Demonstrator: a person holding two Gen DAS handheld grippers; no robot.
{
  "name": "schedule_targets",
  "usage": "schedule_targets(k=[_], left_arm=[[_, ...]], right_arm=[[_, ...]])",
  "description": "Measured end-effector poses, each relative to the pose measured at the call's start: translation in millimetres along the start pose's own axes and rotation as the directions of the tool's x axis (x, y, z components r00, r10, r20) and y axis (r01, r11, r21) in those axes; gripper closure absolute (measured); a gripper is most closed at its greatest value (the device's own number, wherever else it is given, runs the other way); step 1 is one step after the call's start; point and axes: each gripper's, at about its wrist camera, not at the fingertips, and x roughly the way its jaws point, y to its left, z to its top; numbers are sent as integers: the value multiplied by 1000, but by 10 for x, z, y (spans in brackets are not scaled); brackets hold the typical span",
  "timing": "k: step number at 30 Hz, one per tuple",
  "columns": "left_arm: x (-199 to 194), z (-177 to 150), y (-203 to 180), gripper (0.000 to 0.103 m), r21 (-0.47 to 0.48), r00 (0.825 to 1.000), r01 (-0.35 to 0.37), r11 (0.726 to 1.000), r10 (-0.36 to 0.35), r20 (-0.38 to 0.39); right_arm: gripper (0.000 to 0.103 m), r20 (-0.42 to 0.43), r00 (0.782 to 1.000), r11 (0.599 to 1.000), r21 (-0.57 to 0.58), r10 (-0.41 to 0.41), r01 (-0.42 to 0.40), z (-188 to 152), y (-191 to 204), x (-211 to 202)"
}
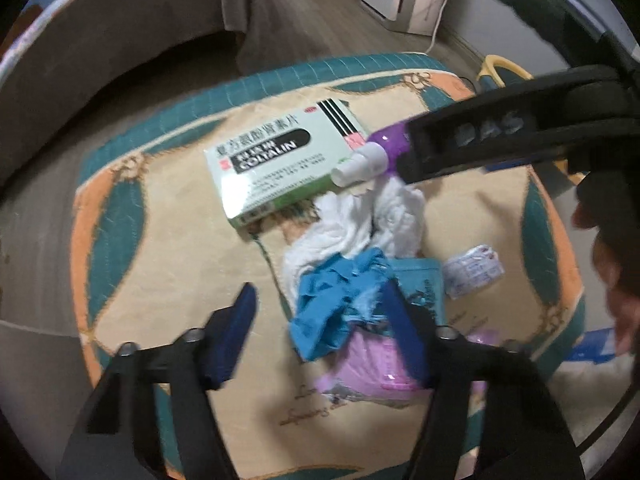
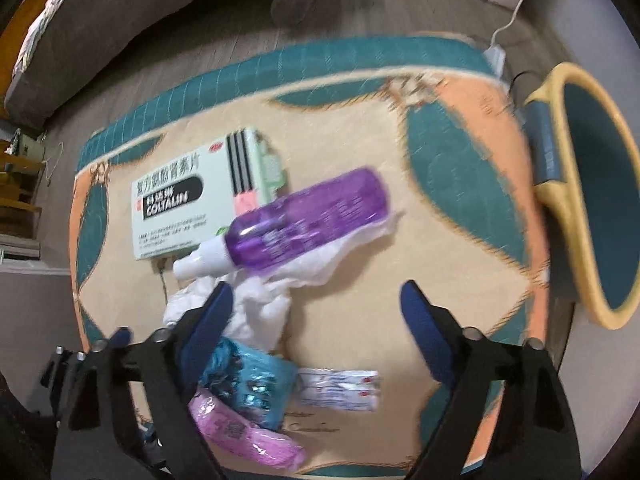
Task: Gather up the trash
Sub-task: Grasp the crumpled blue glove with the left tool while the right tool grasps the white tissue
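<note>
Quilted cover: a cream, teal and orange padded cloth (image 2: 360, 320) lay over a low table and filled the middle of both views.
Trash pile: litter sat clustered on the cloth, centre to lower left in the right wrist view.
Purple bottle: a clear purple spray bottle (image 2: 304, 220) lay on its side at centre frame, white nozzle toward the lower left, resting on tissue. It looked rigid, smooth and likely slippery; the straight barrel seemed the best place to grip.
Medicine box: a pale green carton (image 2: 188, 200) lay flat at centre left, touching the bottle. Probably light and easily crushed; best taken across its narrow sides.
Tissue: crumpled white tissue (image 2: 256, 308) sat below the bottle, soft and nearly weightless.
Wrappers: a blue foil wrapper (image 2: 256, 380), a pink packet (image 2: 244, 444) and a small white sachet (image 2: 340, 390) lay along the bottom, thin and crinkly.
Bin: a yellow-rimmed bin (image 2: 576, 184) stood off the cloth at the right edge.
Left gripper (image 1: 320, 328): its blue pads stood apart, hovering over the blue wrapper, holding nothing.
Right gripper (image 2: 316, 312): spread wide above the tissue, empty. From the left wrist view its arm hid the bottle's barrel.
Blur: both views were smeared, so small print could not be read.
</note>
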Motion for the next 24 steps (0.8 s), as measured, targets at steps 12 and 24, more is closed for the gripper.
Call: schedule_targets(k=[12,24], left_arm=[[-71,-46,35,79,18,996,85,996,-85,-11],[-591,66,-63,92,75,988,77,994,-86,126]], right_arm=[[78,-63,996,997,-59,55,-59,-40,334,154],[79,83,990,993,-39,112,-109,-121,135,-549]])
